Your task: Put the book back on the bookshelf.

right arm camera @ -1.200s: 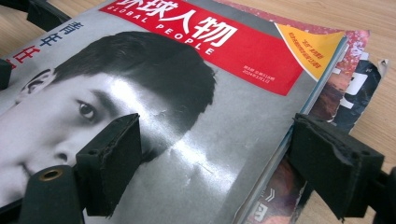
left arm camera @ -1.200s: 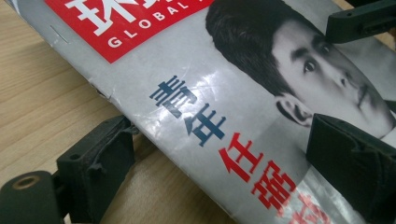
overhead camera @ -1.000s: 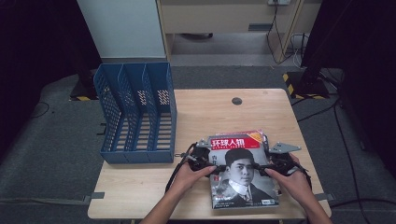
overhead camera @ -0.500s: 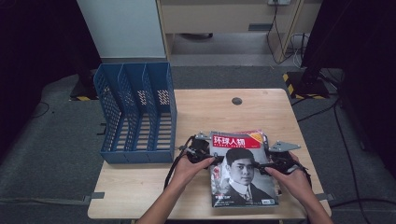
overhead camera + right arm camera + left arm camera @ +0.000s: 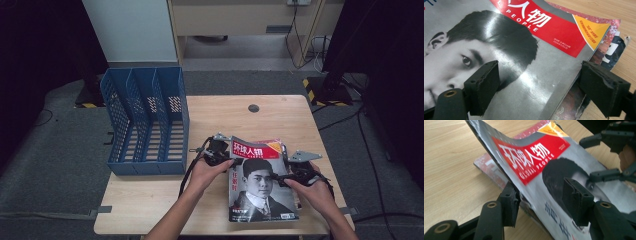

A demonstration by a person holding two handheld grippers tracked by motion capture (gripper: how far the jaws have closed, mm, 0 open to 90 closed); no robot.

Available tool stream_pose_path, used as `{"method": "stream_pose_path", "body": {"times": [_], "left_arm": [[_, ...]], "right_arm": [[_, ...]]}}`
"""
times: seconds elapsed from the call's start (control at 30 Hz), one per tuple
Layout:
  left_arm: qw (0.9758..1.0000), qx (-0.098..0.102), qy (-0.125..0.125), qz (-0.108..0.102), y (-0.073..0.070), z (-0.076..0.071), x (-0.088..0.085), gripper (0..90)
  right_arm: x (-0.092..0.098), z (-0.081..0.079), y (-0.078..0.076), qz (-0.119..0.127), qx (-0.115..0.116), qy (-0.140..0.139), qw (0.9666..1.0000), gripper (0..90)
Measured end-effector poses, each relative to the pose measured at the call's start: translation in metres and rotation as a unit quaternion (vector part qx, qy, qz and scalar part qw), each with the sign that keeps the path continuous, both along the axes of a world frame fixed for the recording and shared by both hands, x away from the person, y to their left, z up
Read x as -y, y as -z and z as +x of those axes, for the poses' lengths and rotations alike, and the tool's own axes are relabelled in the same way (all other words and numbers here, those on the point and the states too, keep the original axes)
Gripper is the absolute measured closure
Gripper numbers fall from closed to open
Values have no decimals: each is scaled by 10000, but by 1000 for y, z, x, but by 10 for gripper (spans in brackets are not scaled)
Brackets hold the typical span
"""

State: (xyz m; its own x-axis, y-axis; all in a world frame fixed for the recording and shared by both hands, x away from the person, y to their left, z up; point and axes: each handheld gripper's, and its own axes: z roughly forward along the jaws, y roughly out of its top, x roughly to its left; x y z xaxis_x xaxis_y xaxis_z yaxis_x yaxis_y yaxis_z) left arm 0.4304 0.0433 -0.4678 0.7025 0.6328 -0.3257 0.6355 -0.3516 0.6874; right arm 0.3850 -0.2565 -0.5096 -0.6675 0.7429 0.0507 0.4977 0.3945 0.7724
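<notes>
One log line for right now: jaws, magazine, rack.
left gripper: jaws just closing, top magazine edge between them, lifted | right gripper: jaws open over cover | stack beneath | rack: no magazines

The top magazine [image 5: 260, 182] covers most of the magazines [image 5: 609, 47] under it; only their edges show beyond the right gripper [image 5: 546, 87]. In the left gripper view, the cover's lower text near the left gripper [image 5: 540, 202] is blurred.
</notes>
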Motion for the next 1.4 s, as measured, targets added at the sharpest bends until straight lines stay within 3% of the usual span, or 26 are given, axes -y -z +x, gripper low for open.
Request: {"method": "stream_pose_path", "body": {"times": [0.23,0.27,0.53,0.7,0.8,1.0,1.13,1.27,1.4], "left_arm": [[9998,-120,107,117,-8,15,8,470],[9996,-213,141,120,-10,20,12,465],[9989,-391,192,174,-9,38,23,433],[9987,-475,180,75,-7,42,27,428],[9983,-486,235,207,-6,45,31,430],[9979,-568,234,201,-4,52,41,406],[9975,-635,281,92,-2,53,46,371],[9975,-600,326,187,0,54,50,422],[9973,-523,372,366,2,53,52,550]], "right_arm": [[1,0,1,9,26,-9,10000,167],[0,0,1,16,37,-1,10000,166],[1,-1,1,50,37,19,10000,165],[1,-1,2,58,47,14,10000,165],[0,-2,2,68,88,35,9999,163],[1,-2,3,92,101,40,9999,162],[1,-2,3,96,121,33,9999,162],[1,-2,3,104,114,26,9999,162],[1,-3,4,106,134,28,9998,161]]}}
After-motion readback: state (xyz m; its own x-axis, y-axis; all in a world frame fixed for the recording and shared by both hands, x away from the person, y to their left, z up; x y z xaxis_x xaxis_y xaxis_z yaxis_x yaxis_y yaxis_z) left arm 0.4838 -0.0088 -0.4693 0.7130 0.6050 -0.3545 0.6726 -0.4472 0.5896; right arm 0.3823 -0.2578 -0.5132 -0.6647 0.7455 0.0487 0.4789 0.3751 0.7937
